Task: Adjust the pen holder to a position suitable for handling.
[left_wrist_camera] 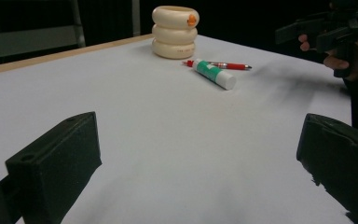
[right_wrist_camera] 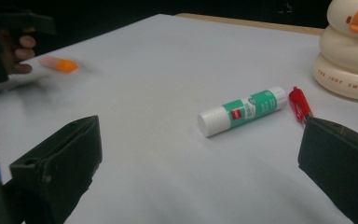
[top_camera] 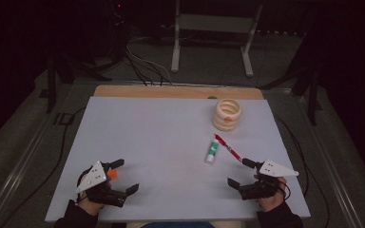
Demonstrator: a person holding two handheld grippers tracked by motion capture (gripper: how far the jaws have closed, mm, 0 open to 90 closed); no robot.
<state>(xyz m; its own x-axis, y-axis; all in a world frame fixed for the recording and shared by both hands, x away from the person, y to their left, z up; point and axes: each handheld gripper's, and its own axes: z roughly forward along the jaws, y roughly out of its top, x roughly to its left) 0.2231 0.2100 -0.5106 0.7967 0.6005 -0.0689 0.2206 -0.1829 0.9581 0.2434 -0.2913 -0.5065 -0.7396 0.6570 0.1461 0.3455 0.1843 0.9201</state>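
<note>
Open tools [top_camera: 121,176] [top_camera: 241,172] over white table [top_camera: 161,137], dark room.

Black claws [top_camera: 118,177] under grey three-cornered plates, apparently dark sleeves [top_camera: 78,217]

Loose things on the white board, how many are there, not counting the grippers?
4: a cream holder at the far right, a glue stick and red pen before it, an orange piece by the left gripper.

Contents of desk [top_camera: 147,137], by count: one glue stick [top_camera: 212,151]; one red pen [top_camera: 227,147]; one cream ring-stacked holder [top_camera: 227,114]; one small orange piece [top_camera: 112,174]. Hand-held grippers: two, left [top_camera: 124,176] and right [top_camera: 237,172].
</note>
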